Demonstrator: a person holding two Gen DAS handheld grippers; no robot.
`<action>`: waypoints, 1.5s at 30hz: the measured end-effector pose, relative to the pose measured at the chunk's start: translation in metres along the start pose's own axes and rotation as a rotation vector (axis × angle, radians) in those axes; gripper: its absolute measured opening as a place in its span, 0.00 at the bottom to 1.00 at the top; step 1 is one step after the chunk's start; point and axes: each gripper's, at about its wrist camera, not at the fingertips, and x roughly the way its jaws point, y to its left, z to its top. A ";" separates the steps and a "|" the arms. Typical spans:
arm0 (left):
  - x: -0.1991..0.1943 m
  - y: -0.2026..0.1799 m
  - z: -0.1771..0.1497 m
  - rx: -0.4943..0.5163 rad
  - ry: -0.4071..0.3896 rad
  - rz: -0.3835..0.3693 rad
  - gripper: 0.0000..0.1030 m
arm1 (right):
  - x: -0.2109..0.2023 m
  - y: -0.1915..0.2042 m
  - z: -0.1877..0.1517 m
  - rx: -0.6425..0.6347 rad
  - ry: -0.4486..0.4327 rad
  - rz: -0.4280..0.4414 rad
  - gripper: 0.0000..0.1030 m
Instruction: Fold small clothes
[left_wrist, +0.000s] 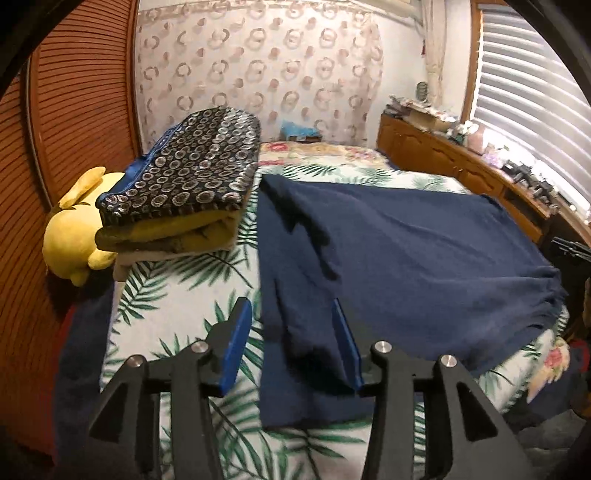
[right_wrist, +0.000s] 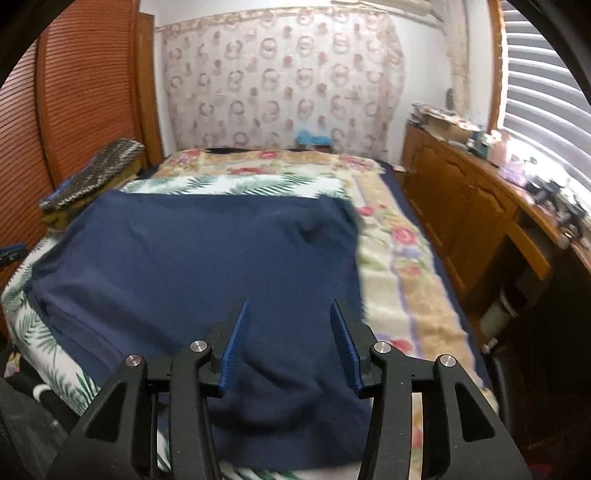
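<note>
Navy garment (left_wrist: 406, 240) lies spread flat across the bed (left_wrist: 177, 295), reaching its near edge. Left claw (left_wrist: 291, 343) spread apart over the garment's left edge, gripping nothing. Right claw (right_wrist: 290, 345) spread apart above its near right corner. Folded stack (left_wrist: 184, 184) sits at the bed's left edge.

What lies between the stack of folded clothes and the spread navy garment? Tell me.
Only a bare strip of palm-leaf bedsheet separates the stack of folded clothes from the spread navy garment; the left wrist view shows it best.
</note>
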 end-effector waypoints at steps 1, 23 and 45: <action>0.006 0.002 0.002 0.002 0.004 0.003 0.42 | 0.010 0.005 0.004 -0.001 0.003 0.012 0.45; 0.058 0.000 0.006 0.048 0.127 -0.078 0.03 | 0.096 0.036 0.002 -0.086 0.154 0.048 0.47; 0.042 0.017 -0.008 -0.024 0.125 -0.030 0.28 | 0.095 0.038 0.002 -0.089 0.150 0.044 0.47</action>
